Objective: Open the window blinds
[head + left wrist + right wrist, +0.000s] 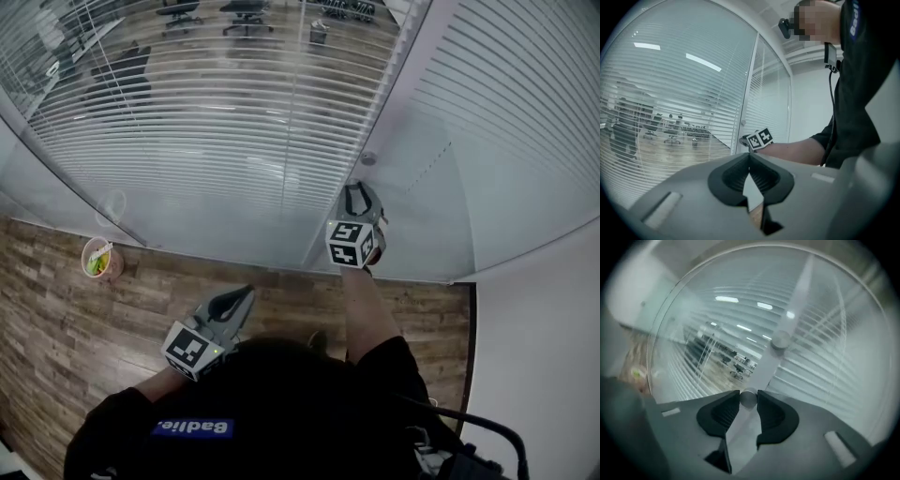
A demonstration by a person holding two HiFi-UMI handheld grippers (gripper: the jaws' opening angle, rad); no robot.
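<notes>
Right claw [356,192] sits against the white post [398,103] between two glass panes, with its tips closed on a small round knob [748,398] on that post. A second knob [780,340] sits further up the post, untouched. Left claw [246,293] is low over the wood floor [56,328], well apart from the glass, tips together and nothing in them. We see the left blinds [206,112] down over the left pane, slats tilted enough to show office chairs [246,13] beyond. The right blinds [525,103] look whiter and we see little through them. A cup [101,260] stands on the floor beside the glass.
</notes>
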